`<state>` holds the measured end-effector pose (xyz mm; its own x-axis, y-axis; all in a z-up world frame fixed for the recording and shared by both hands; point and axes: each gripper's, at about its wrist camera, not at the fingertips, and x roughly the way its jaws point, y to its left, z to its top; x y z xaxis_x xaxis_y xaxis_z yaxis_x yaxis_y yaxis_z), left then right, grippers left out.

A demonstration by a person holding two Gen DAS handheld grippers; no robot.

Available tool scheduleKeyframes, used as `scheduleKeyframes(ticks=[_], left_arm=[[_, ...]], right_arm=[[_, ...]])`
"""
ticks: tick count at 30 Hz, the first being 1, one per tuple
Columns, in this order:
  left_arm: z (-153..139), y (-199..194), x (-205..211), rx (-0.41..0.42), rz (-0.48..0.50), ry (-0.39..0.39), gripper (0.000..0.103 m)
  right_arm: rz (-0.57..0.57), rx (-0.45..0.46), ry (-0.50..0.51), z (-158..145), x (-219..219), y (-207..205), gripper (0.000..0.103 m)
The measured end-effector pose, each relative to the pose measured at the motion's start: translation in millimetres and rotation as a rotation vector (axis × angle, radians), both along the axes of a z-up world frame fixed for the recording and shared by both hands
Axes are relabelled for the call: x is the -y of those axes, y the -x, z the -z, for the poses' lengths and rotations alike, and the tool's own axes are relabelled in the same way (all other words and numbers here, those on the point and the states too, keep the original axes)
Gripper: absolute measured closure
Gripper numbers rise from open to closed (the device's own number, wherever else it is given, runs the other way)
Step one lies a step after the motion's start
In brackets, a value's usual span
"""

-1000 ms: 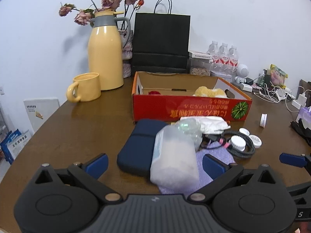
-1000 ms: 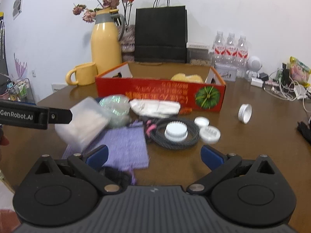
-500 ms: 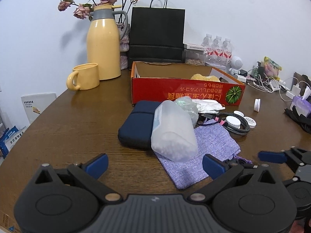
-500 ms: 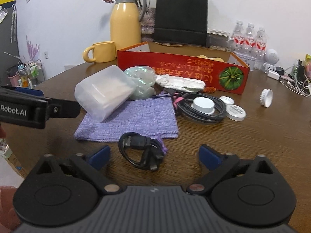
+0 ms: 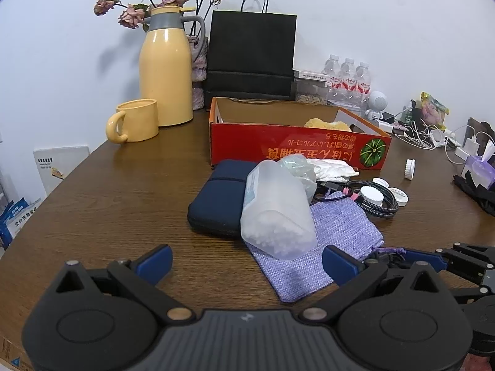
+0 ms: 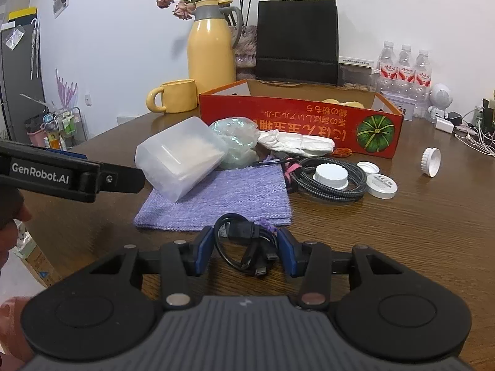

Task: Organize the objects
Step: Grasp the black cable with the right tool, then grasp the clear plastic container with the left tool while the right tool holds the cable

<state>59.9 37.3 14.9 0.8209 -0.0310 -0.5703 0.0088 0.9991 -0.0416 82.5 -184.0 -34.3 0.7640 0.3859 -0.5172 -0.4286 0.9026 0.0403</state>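
Observation:
A small bundle of black cable (image 6: pixel 238 231) lies on the brown table just in front of a purple cloth pouch (image 6: pixel 222 198). My right gripper (image 6: pixel 246 249) straddles the bundle. Its jaws are closing, with the blue pads right at the bundle's two sides and the cable not squeezed. My left gripper (image 5: pixel 247 264) is open with nothing between its fingers, and it stands short of a translucent plastic box (image 5: pixel 275 210) that leans on a navy case (image 5: pixel 219 201). One left finger (image 6: pixel 77 176) shows at the left of the right wrist view.
A red cardboard box (image 5: pixel 294 148) stands behind the pile. A braided cable coil (image 6: pixel 328 185) with white caps lies to the right. A yellow jug (image 5: pixel 165 71), a mug (image 5: pixel 136 120), a black paper bag (image 5: pixel 250 52) and water bottles (image 5: pixel 348 77) line the back.
My right gripper pulled back and sank toward the black cable bundle, and its jaws narrowed from wide open to either side of it. The left gripper stayed open.

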Motion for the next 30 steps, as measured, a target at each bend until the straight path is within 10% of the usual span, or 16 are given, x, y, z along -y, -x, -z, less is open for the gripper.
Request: scheduleKeyframes(ticks=[17,30], left_arm=[[-0.6,-12.5,16.1,-0.01,0.007,-0.031,0.0],[7.6,-49.5,59.1,0.042,-0.023,-0.244,0.0]], right_arm=[[0.092,0.028,-0.021,-3.7,37.8,6.3,0.057],[0.184,0.061,-0.056,-9.9,77.0,-16.7,0.057]])
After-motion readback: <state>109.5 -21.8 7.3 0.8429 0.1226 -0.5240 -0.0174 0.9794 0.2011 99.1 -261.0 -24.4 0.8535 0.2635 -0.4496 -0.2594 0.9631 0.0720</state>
